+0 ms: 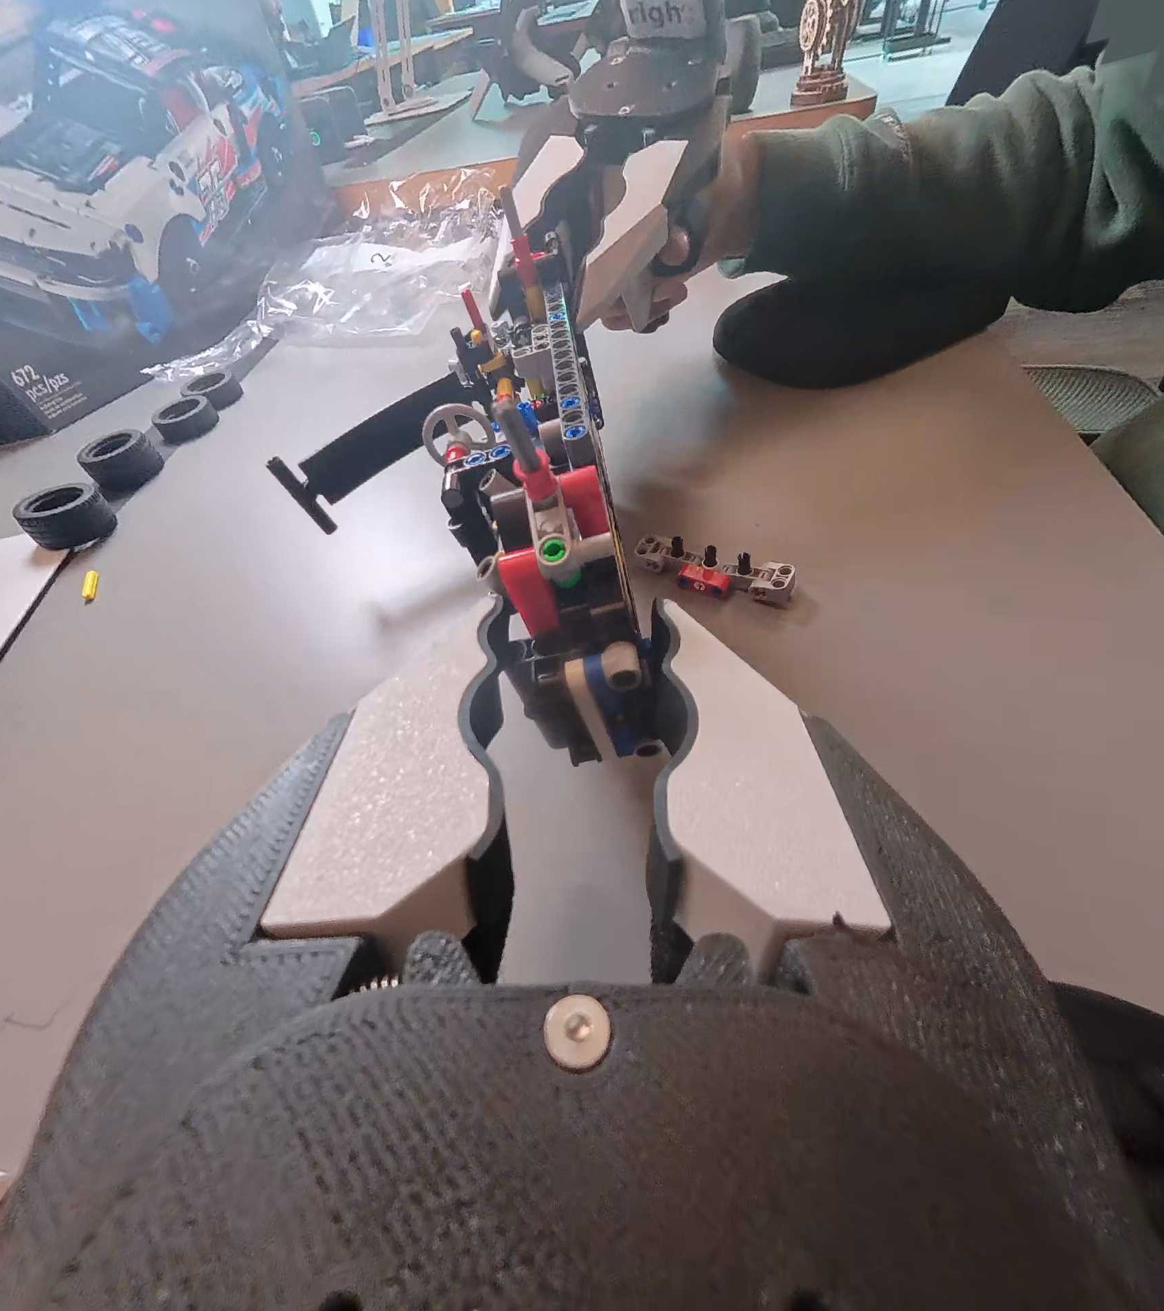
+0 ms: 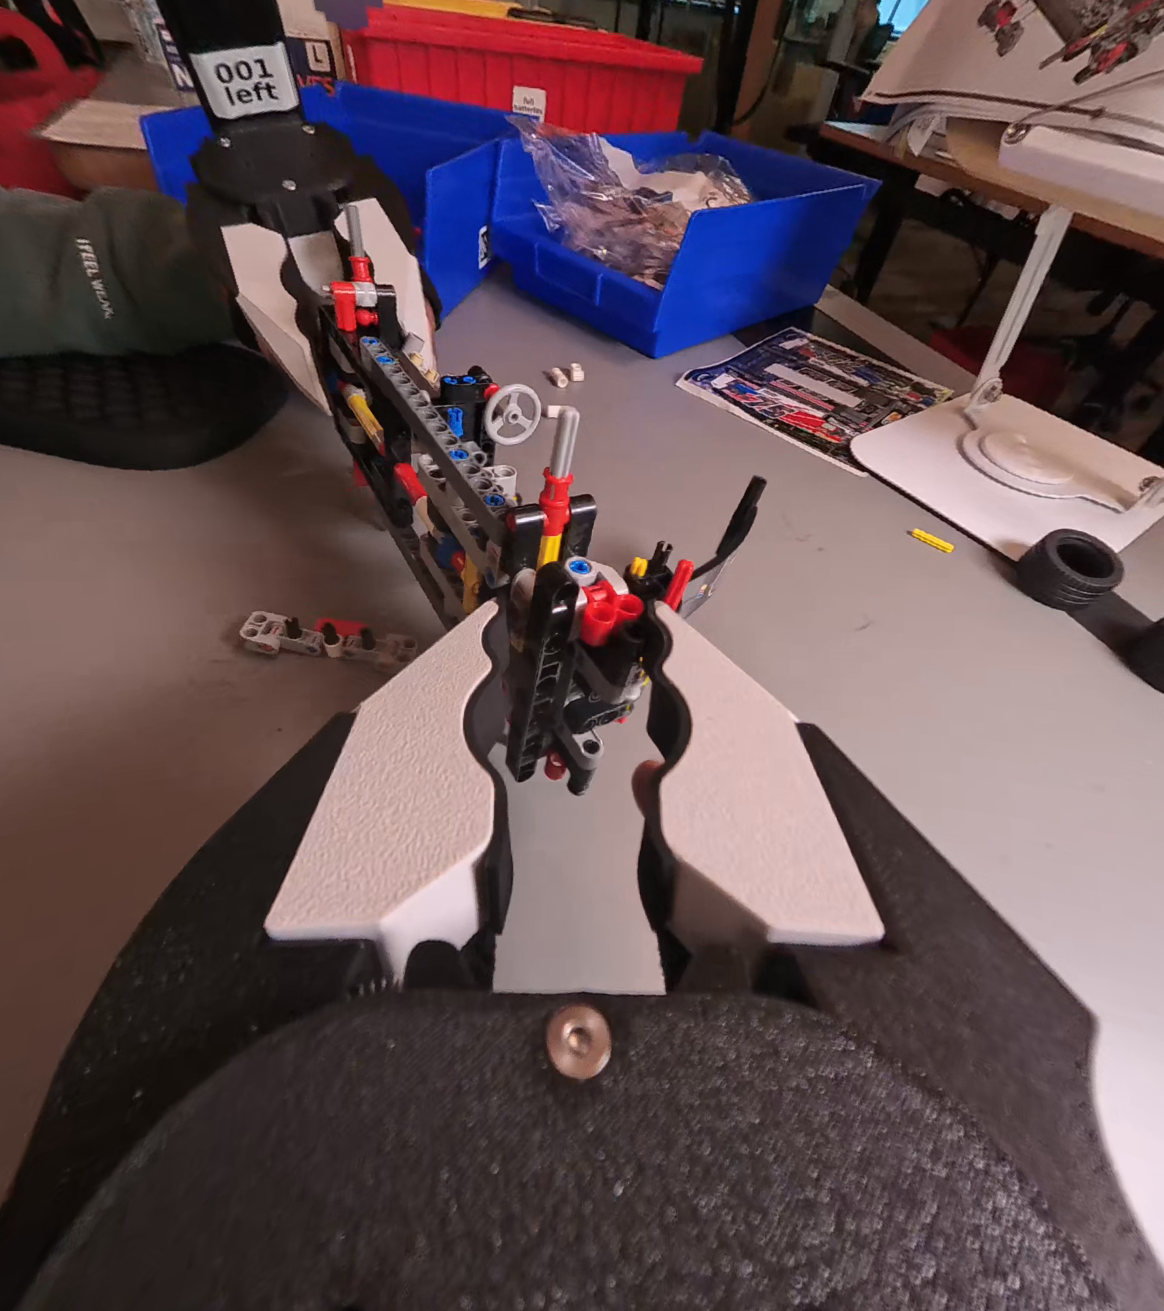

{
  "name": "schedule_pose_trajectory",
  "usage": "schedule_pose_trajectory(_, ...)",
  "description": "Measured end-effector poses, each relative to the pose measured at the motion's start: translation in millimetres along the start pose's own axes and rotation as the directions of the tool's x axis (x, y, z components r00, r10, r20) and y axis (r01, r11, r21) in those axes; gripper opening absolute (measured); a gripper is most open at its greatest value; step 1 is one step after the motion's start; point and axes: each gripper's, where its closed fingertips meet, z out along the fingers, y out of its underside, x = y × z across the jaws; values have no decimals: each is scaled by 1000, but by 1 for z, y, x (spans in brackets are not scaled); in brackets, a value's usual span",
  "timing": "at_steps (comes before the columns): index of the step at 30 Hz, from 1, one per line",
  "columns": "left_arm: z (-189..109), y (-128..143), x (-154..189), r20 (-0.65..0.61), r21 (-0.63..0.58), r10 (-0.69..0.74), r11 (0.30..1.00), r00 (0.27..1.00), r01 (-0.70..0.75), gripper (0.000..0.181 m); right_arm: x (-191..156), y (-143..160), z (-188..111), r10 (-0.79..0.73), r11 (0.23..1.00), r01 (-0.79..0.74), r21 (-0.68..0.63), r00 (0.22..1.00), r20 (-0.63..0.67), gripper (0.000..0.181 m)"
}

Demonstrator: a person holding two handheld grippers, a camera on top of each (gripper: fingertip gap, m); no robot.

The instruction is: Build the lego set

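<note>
The part-built lego chassis [image 1: 550,426], a long black and grey beam frame with red, yellow and blue pins and a grey steering wheel [image 1: 455,426], is held on its side just above the grey table [image 1: 919,709]. My left gripper [image 1: 575,638] is shut on its near end. My right gripper [image 1: 564,234] is shut on the far end. In the right wrist view my right gripper [image 2: 575,638] clamps one end of the chassis [image 2: 437,454] and the left gripper [image 2: 345,298] holds the other. A small grey and red sub-assembly [image 1: 717,571] lies on the table beside it, and also shows in the right wrist view [image 2: 327,635].
Several black tyres [image 1: 64,514] and a yellow pin [image 1: 91,587] lie to the left. The set's box [image 1: 68,213] and a clear bag [image 1: 366,277] stand behind. Blue bins [image 2: 706,284], a sticker sheet [image 2: 813,397], a white stand base [image 2: 1011,461] and small white pieces [image 2: 564,374] are on the table.
</note>
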Motion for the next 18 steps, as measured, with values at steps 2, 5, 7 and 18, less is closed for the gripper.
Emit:
schedule_pose_trajectory(2, -1, 1, 1, -3, -1, 22, 1000, 1000, -22, 38, -6, 0, -1, -6, 1000, 6, -3, 1000, 28, 33)
schedule_pose_trajectory(5, -1, 2, 0, 6, -6, 20, 1000, 1000, -20, 37, -9, -1, -2, -42, 999, 42, 4, 999, 15, 32)
schedule_pose_trajectory(7, -2, -1, -4, 34, 10, 4, 1000, 999, -4, 37, -11, -1, -3, -57, 998, 57, 9, 998, 5, 32)
schedule_pose_trajectory(18, -21, -51, -14, 258, 53, 88, 993, 962, -105, 52, -19, -6, 10, -116, 993, 116, 17, 993, -36, 30)
